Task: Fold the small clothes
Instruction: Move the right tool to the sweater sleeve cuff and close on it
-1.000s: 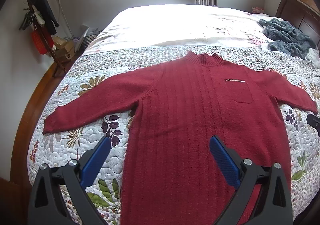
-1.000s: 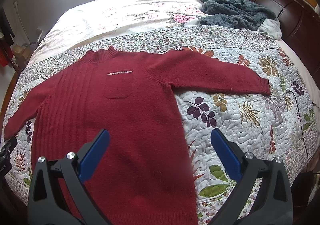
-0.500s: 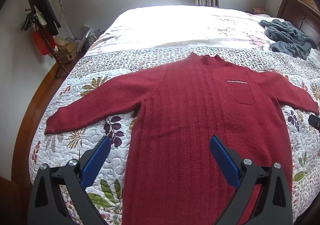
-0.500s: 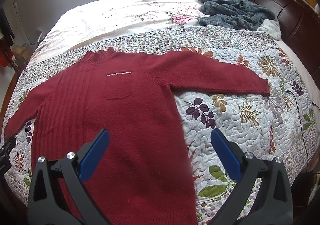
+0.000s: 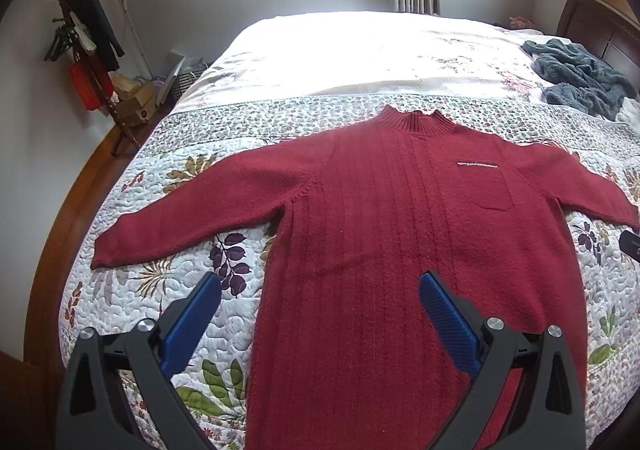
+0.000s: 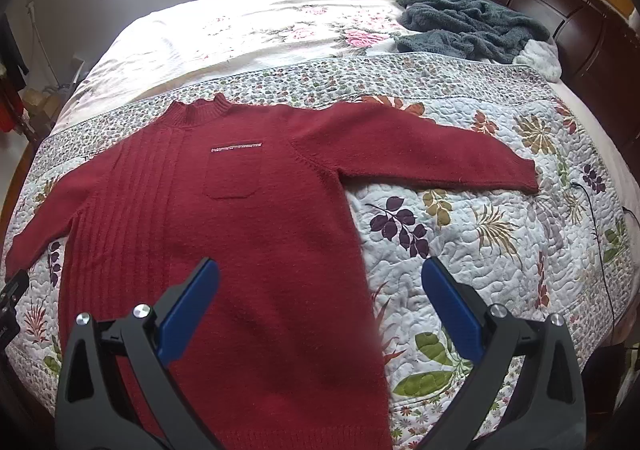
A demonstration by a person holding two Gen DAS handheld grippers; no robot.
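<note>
A red sweater [image 5: 400, 250] lies flat and face up on the flowered quilt [image 5: 168, 290] of a bed, collar toward the far side, hem toward the cameras, both sleeves spread out to the sides. A small chest pocket [image 6: 232, 174] with a pale trim strip sits just below the collar; nothing shows in it. The left gripper [image 5: 320, 290] hangs above the lower part of the sweater with its blue pads spread wide and nothing between them: one pad is over bare quilt just beside the sweater's left edge, the other over the red knit. The right gripper [image 6: 320, 282] is likewise wide apart and empty, one pad over the knit, the other over quilt past the sweater's right edge. The left sleeve's cuff [image 5: 104, 254] ends near the rounded side edge of the bed, with only a narrow band of quilt beyond it. The right cuff [image 6: 528, 178] leaves a broader stretch of quilt before the bed's edge. Beyond the collar the bed is open and sunlit, except for a crumpled grey blanket [image 6: 468, 22] near the dark wooden headboard [image 6: 560, 18], well apart from the sweater. A coat stand [image 5: 80, 42] with hanging items stands on the floor left of the bed.
</note>
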